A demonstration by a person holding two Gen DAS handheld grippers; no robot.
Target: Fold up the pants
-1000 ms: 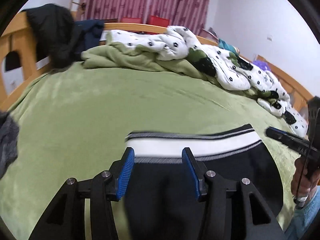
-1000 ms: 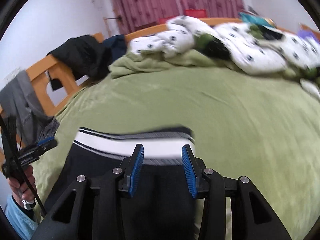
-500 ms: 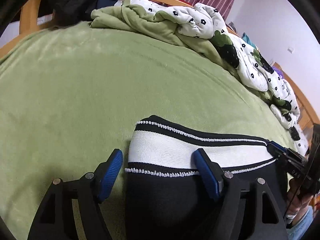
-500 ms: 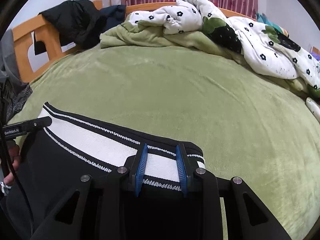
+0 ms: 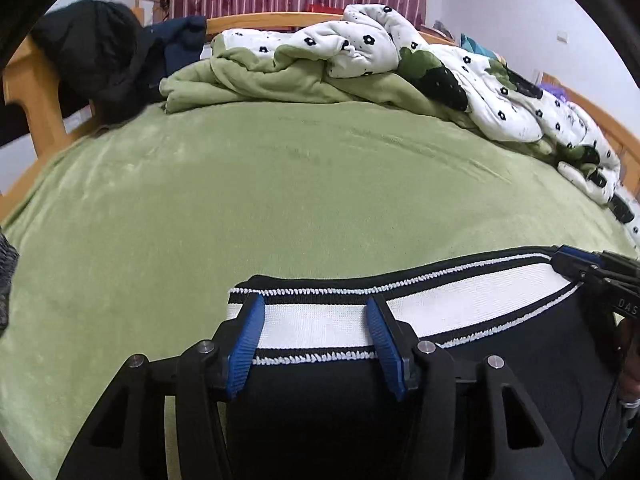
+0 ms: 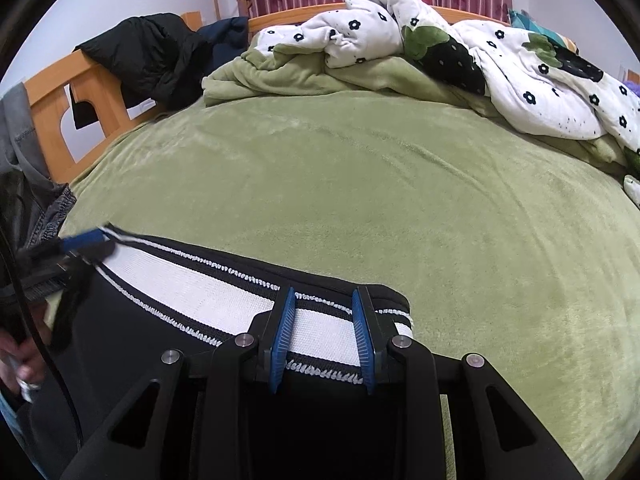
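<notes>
Pants (image 5: 320,380) lay flat near bed's (image 5: 280,200) front edge, waistband (image 5: 316,328) running side-to-side btwn both claws. L claw (image 5: 314,334) just narrowed, pads part-open astride band's left end. R claw (image 6: 324,336) astride right end; grip unclear.

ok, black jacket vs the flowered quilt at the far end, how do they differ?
Colour: the black jacket is plain; the flowered quilt is white with black flowers and green patches. Placement: the jacket hangs over the wooden bed frame at the far left corner; the quilt is heaped on the bed, running off to the right. Shared: both are crumpled and lie apart from the pants.
</notes>
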